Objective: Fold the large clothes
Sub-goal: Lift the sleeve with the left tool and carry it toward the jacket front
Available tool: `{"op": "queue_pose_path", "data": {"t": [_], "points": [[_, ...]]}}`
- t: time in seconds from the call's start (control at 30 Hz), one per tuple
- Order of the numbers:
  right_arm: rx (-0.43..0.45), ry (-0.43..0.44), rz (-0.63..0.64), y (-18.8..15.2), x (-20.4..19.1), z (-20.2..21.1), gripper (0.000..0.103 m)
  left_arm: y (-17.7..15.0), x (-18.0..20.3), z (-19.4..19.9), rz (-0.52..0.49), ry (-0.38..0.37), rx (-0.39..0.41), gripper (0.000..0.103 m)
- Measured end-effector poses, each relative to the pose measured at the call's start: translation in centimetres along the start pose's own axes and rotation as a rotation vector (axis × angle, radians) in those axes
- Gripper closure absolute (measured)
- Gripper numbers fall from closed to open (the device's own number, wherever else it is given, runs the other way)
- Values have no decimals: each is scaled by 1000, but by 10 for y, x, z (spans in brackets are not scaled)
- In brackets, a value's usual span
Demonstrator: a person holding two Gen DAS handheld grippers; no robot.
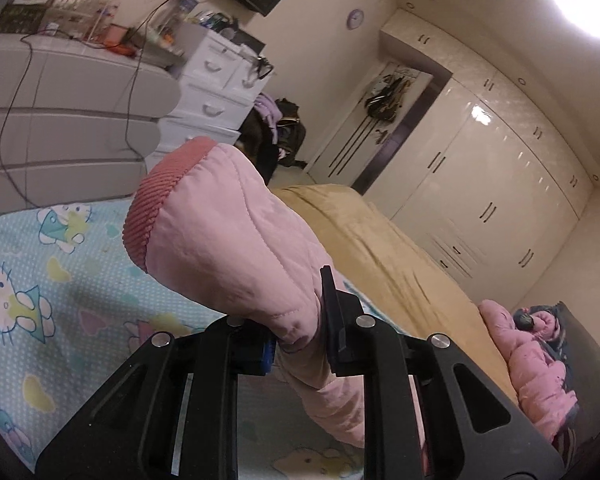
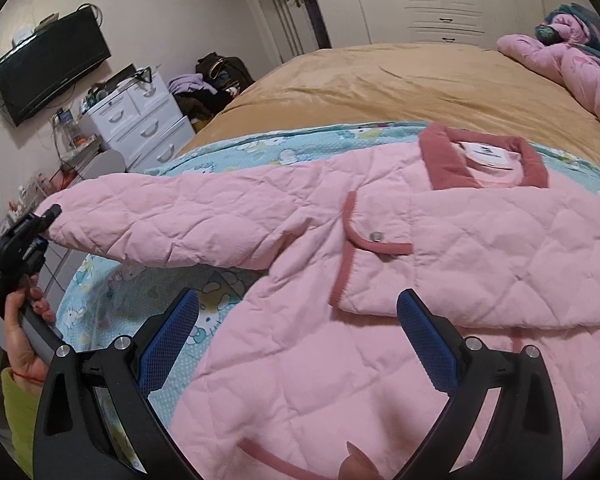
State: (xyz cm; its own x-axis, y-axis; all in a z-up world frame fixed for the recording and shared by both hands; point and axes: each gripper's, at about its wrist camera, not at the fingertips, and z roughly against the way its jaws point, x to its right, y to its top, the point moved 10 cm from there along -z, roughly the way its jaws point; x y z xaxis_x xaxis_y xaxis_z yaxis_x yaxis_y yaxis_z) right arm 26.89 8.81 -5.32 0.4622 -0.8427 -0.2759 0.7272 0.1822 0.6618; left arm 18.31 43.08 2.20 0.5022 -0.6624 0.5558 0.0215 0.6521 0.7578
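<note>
A pink quilted jacket [image 2: 420, 260] with darker pink collar and pocket trim lies spread on the bed. My left gripper [image 1: 296, 332] is shut on the end of its left sleeve [image 1: 228, 240] and holds it lifted above the sheet; the ribbed cuff [image 1: 156, 208] stands up past the fingers. In the right wrist view the left gripper [image 2: 46, 220] shows at the far left, holding the sleeve [image 2: 172, 220] stretched out sideways. My right gripper [image 2: 296, 320] is open and empty, low over the jacket's front below the chest pocket [image 2: 376, 248].
The jacket lies on a light blue cartoon-print sheet [image 1: 60, 288] over a tan blanket [image 2: 400, 84]. Another pink garment [image 2: 572, 68] is heaped at the far end of the bed. White drawers [image 2: 140, 124], a wall television [image 2: 48, 68] and wardrobes [image 1: 492, 184] surround the bed.
</note>
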Motion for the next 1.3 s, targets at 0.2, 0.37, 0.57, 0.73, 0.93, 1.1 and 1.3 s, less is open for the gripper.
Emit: {"op": "queue_pose_path", "data": {"t": [0.2, 0.37, 0.57, 0.73, 0.93, 1.1, 1.3], "points": [[41, 1, -44, 0, 20, 30, 4, 7, 39, 17, -43, -34, 21, 92], [84, -3, -73, 3, 38, 57, 4, 11, 75, 27, -85, -75, 32, 93], [131, 0, -124, 4, 62, 85, 4, 6, 119, 40, -144, -118, 38, 93], [155, 7, -154, 4, 81, 103, 4, 0, 154, 43, -186, -153, 30, 94], [188, 0, -187, 2, 107, 123, 4, -22, 199, 45, -253, -203, 3, 96], [200, -13, -229, -1, 133, 132, 4, -48, 241, 43, -308, -257, -26, 96], [217, -25, -279, -5, 164, 142, 4, -80, 284, 35, -361, -310, -69, 97]]}}
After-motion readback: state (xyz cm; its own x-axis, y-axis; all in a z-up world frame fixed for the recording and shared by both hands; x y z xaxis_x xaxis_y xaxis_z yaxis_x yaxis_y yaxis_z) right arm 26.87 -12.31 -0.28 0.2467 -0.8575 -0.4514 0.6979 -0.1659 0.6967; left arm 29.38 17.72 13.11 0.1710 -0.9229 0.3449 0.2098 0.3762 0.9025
